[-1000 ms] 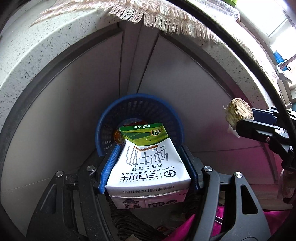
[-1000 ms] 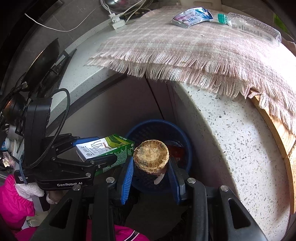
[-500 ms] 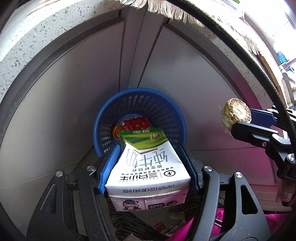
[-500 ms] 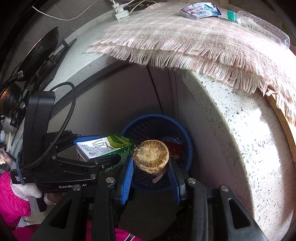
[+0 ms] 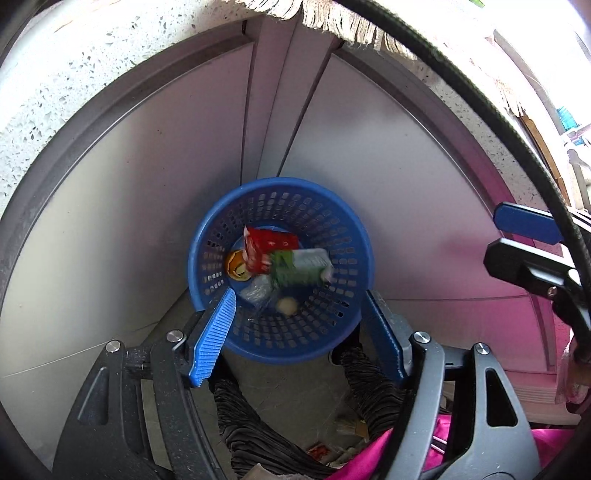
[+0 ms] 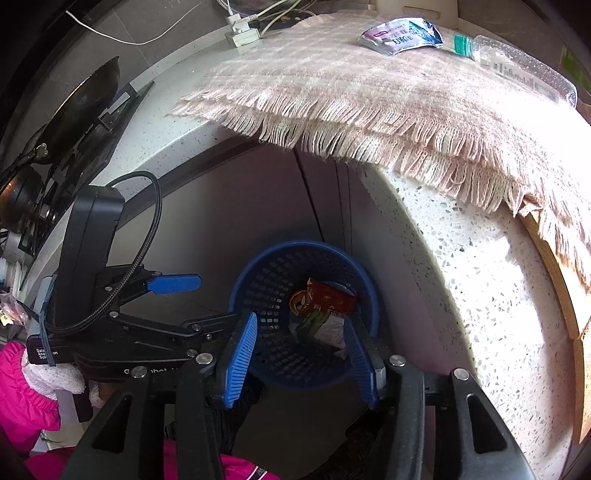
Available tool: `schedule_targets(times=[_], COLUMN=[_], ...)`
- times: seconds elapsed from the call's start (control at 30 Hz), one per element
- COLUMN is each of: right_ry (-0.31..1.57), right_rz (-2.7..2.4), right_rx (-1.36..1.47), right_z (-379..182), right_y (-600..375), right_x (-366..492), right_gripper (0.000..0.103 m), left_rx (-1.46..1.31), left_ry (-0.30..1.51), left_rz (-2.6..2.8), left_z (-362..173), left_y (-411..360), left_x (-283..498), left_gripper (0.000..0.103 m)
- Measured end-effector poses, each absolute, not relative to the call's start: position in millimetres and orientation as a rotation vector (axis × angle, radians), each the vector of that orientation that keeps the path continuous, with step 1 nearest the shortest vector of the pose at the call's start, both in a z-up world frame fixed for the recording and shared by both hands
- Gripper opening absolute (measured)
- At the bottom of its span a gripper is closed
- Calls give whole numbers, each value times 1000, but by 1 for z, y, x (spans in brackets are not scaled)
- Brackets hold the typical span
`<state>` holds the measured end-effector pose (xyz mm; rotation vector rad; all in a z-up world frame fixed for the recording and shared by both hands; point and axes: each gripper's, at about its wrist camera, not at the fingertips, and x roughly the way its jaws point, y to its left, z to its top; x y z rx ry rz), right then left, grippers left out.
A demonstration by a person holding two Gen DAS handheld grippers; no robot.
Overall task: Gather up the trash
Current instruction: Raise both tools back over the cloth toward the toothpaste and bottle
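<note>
A blue mesh basket [image 5: 343, 325] stands on the floor against grey cabinet doors; it also shows in the right wrist view [image 6: 258, 284]. Inside lie the green-and-white milk carton [image 5: 301, 267], blurred with motion, a red wrapper [image 5: 267, 247], an orange piece [image 5: 234, 264] and a small brown round piece [image 5: 287, 305]. The carton also shows in the right wrist view [image 6: 325, 328]. My left gripper [image 5: 301, 336] is open and empty above the basket. My right gripper [image 6: 301, 354] is open and empty above it too, and shows at the right edge of the left view [image 5: 528, 240].
A speckled stone counter [image 6: 461, 277] overhangs the basket, covered by a fringed pink cloth [image 6: 369, 92]. On the cloth lie a crumpled foil pouch [image 6: 400, 35] and a clear plastic bottle [image 6: 517, 62]. A black pan [image 6: 85, 107] and white charger cables [image 6: 243, 33] sit at the back.
Both grippers opened. The milk carton dropped from the left gripper and the brown round piece from the right gripper into the basket.
</note>
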<state>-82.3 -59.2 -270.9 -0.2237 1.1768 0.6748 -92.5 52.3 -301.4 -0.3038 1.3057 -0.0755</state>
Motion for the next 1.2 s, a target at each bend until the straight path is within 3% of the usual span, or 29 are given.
schedule_targets(times=[0.53, 0.7, 1.17, 1.2], right_ry=[1096, 1029, 870, 862], right_rz=[695, 688, 593, 587], right_rx=[-169, -151, -235, -251], right_z=[-224, -194, -130, -127], right_y=[-89, -106, -153, -156], right_x=[-78, -70, 7, 15], right_gripper=[59, 68, 71, 75], left_rx=[-261, -248, -157, -147], left_ry=[1232, 1162, 995, 987], left_rz=[-66, -63, -70, -71], left_z=[-257, -227, -154, -153], left_y=[53, 60, 53, 51], left_x=[-95, -89, -20, -14], left_gripper=[72, 72, 72, 72])
